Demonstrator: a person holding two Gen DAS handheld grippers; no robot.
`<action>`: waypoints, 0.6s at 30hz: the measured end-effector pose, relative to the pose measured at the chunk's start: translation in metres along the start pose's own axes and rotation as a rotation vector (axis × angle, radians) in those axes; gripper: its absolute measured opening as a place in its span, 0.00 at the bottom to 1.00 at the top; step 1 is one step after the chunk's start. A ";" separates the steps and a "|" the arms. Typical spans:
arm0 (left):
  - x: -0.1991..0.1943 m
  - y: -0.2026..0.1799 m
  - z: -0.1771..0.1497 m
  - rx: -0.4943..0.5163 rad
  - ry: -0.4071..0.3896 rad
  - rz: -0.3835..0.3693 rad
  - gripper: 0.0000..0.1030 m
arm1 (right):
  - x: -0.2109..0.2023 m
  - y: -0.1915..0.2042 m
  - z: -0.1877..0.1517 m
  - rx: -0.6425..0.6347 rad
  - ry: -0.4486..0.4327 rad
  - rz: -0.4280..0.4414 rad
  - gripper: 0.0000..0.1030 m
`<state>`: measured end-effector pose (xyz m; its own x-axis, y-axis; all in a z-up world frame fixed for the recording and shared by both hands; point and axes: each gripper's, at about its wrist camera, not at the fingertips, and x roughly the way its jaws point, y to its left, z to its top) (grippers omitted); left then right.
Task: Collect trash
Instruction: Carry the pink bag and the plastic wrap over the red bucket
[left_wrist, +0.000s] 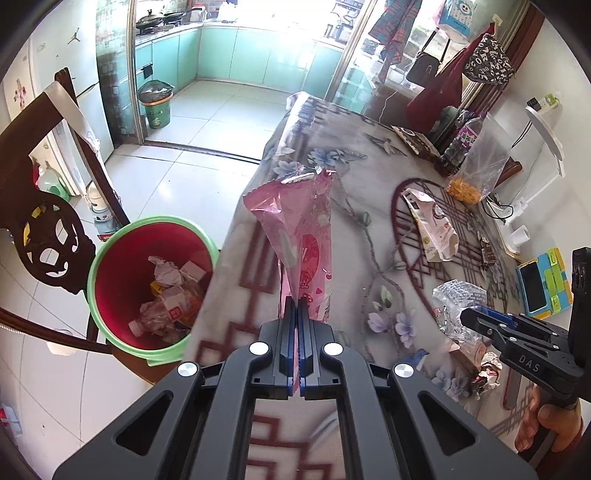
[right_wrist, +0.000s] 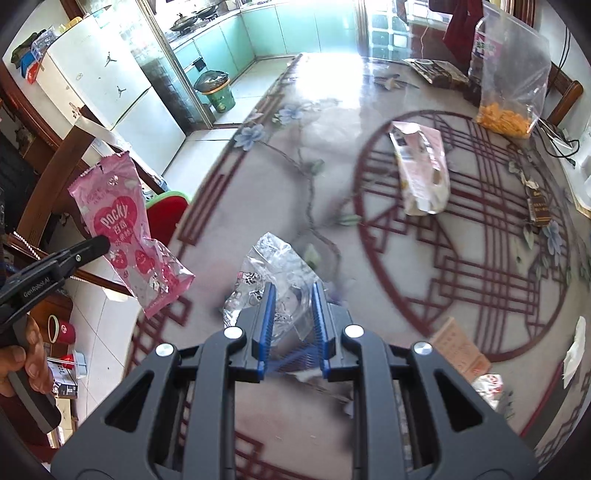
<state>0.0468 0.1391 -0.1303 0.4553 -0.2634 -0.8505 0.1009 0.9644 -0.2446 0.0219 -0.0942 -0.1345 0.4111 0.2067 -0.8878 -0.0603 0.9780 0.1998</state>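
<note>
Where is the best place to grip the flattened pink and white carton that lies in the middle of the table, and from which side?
Probably the torn-open end of the flattened carton, the one nearer the gripper. That end gapes and stands off the tablecloth, so one of the jaws could slip under its upper flap. Come from above and from the near side. The rest lies flat, offering little to pinch.

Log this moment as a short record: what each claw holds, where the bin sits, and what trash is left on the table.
left claw: shut on the pink Pocky wrapper, held up over the table's edge
right claw: closed on the crumpled clear plastic wrapper
bin: red inside, green rim, on the floor beside the table, already holding a bottle and paper
left on table: torn pink carton, small dark wrapper, crumpled scraps at the near edge
not trash, likely: clear bag of orange snacks
</note>
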 end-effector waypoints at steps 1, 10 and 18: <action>0.000 0.005 0.002 0.002 0.002 -0.001 0.00 | 0.001 0.006 0.002 0.003 -0.003 0.001 0.20; -0.001 0.049 0.013 -0.001 0.003 -0.008 0.00 | 0.013 0.052 0.016 0.011 -0.007 0.023 0.20; -0.002 0.086 0.021 -0.037 -0.001 0.017 0.00 | 0.026 0.098 0.035 -0.026 -0.007 0.072 0.20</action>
<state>0.0733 0.2236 -0.1395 0.4575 -0.2466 -0.8543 0.0599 0.9671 -0.2471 0.0584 0.0058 -0.1239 0.4116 0.2766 -0.8684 -0.1139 0.9610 0.2521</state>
